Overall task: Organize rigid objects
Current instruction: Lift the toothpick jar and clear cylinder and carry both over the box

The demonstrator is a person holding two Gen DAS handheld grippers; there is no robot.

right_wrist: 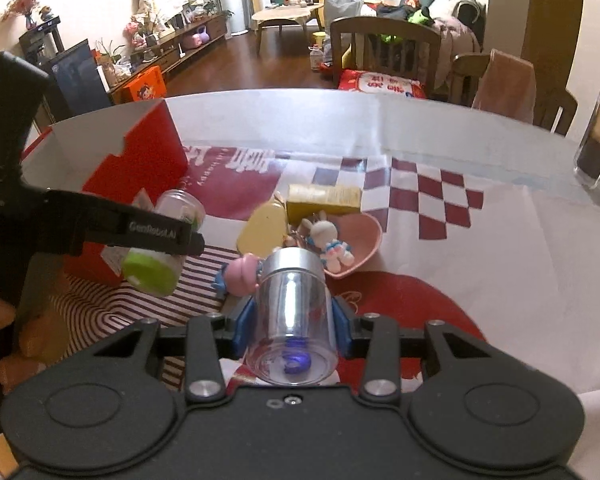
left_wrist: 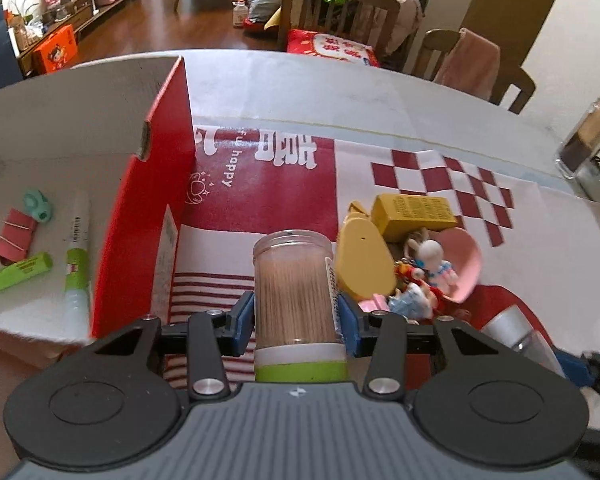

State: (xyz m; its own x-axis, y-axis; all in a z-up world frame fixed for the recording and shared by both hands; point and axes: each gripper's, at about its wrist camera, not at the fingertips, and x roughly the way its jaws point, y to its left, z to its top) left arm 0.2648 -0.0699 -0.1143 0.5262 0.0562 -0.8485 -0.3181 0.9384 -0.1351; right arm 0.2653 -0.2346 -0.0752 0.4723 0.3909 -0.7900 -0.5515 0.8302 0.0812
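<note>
The toothpick jar point(left_wrist: 296, 288), a clear plastic cylinder with a green cap, lies clamped in my left tool point(left_wrist: 296, 316), held above the striped cloth just right of the red box point(left_wrist: 140, 216). The box's red wall stands close to my left fingers point(left_wrist: 242, 316); its white cardboard floor holds a green tube point(left_wrist: 18, 271), a long pen point(left_wrist: 77, 248) and a red clip point(left_wrist: 15, 234), with open room between them. My right tool point(right_wrist: 292, 320) grips a clear glass jar point(right_wrist: 292, 316) with a smooth metal lid, just short of the toy pile: a pink heart dish point(right_wrist: 360, 240), a rabbit doll point(right_wrist: 330, 244) and a yellow carton point(right_wrist: 323, 199). Beyond, the worktop point(right_wrist: 500, 248) lies open under checkered cloth.
</note>
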